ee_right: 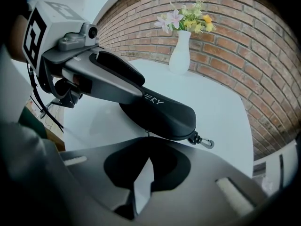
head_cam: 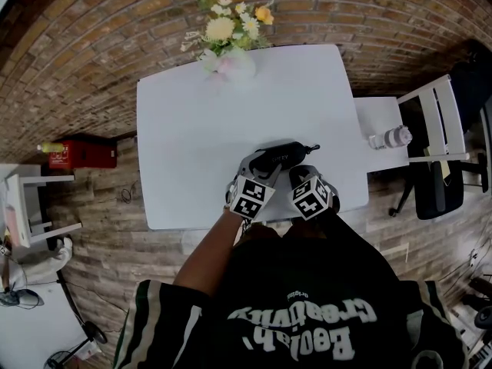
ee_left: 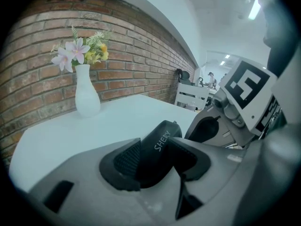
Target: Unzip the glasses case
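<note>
A black zip glasses case (head_cam: 278,154) with white lettering lies near the front edge of the white table (head_cam: 192,129). My left gripper (head_cam: 261,164) is shut on the case's near end, and its pads (ee_left: 123,160) press on both sides of the case (ee_left: 157,147). My right gripper (ee_right: 147,139) is shut at the long side of the case (ee_right: 164,112), with the thin zipper pull (ee_right: 147,133) pinched at its fingertips. A small metal clip (ee_right: 205,141) hangs off the case's far end.
A white vase of flowers (head_cam: 231,58) stands at the table's far edge against the brick wall. A small white side table with a bottle (head_cam: 393,137) sits to the right, with a white chair (head_cam: 442,118) beyond it. A red box (head_cam: 81,154) lies on the floor at left.
</note>
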`<state>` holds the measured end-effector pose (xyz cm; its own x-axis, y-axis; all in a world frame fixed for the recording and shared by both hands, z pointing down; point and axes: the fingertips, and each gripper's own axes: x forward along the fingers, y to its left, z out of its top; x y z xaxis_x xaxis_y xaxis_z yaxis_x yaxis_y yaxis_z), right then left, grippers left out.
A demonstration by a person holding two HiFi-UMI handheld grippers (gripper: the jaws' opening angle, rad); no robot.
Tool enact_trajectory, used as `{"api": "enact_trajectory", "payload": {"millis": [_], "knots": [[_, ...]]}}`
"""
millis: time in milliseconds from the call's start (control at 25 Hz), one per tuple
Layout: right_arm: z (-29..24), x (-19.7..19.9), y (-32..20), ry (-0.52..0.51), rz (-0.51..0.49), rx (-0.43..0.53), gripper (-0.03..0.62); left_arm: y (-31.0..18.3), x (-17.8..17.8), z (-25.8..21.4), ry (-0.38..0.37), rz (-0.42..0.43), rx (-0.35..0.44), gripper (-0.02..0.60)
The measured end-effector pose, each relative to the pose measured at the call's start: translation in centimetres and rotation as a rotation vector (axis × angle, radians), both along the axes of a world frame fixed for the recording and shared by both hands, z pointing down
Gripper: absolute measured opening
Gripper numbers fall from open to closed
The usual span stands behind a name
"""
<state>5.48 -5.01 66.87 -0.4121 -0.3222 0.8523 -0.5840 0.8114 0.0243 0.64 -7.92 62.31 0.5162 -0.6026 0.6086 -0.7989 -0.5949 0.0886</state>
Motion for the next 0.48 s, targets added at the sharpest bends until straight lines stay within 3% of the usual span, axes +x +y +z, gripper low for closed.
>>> {"api": "enact_trajectory", "payload": {"millis": [480], "knots": [[0.0,2.3,-1.0,0.009,0.069,-0.003,0.014,0.1,0.0,-0.1,0.001,0.004,0.002,0.183]]}}
